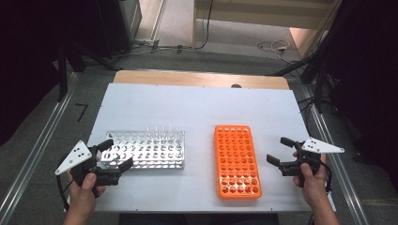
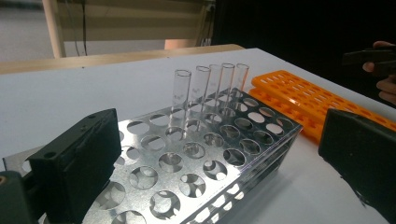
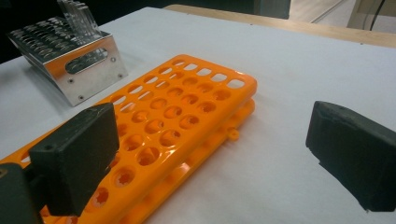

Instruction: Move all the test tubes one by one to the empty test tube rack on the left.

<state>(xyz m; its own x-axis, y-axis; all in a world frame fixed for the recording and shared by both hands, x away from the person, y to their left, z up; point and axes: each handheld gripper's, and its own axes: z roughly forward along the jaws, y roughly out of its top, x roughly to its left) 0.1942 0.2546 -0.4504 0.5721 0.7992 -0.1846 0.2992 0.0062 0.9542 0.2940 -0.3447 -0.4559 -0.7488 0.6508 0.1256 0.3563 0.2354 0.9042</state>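
Approach step, nothing grasped. Left gripper (image 1: pixel 114 155) jaws wide at shiny perforated metal rack (image 1: pixel 162 154) on white desk (image 1: pixel 197 105); clear glass tubes (image 2: pixel 210 86) upright along rack's far row. Right gripper (image 1: pixel 279 151) wide, empty, beside orange plastic rack (image 1: pixel 236 161). Next, likely: reach over, close on one tube.

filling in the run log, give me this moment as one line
left gripper: open, at shiny metal tube rack | right gripper: open, beside orange plastic tube rack | clear glass test tubes: in metal rack

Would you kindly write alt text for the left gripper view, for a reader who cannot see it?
A metal test tube rack stands on a white table between the open black jaws of the left gripper, with five clear empty tubes upright in its far row. Beyond it lies an orange rack.
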